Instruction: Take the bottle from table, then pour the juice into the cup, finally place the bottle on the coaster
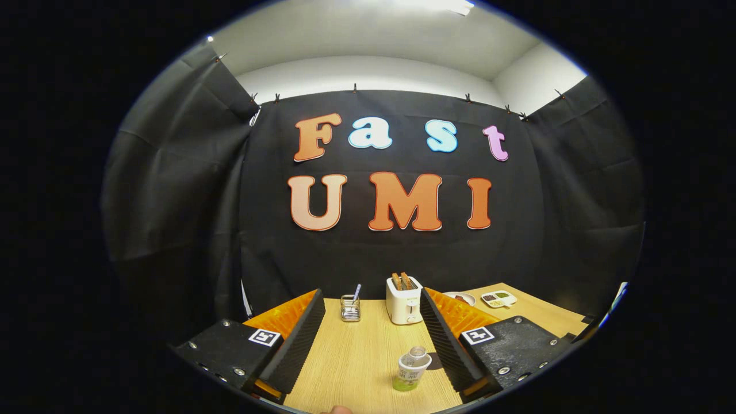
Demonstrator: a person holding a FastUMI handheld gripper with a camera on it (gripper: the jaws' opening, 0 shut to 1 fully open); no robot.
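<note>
Held above the wooden table (351,356), the gripper (371,330) has its two ribbed fingers spread wide apart with nothing pressed between them; that wide gap looks meant to leave room for a round body to pass in. Between the fingers, closer to the right one and just short of touching it, stands the bottle (411,369), upright, cap off or clear at the top, with a green band near its base. It sits low and near, so by my reading the task is at its very start: the bottle has not been taken, and the fingers need to come down and centre on it before closing. Because it stands off-centre toward the right finger, a careless closing could nudge or tip it.

Beyond the fingertips, a small wire holder (350,308) with a straw or utensil in it stands to the left, and a white toaster (404,300) with two slices poking up stands beside it. Farther right lie a plate (460,298) and a small divided tray (499,298). I can make out neither a cup nor a coaster from this angle.
</note>
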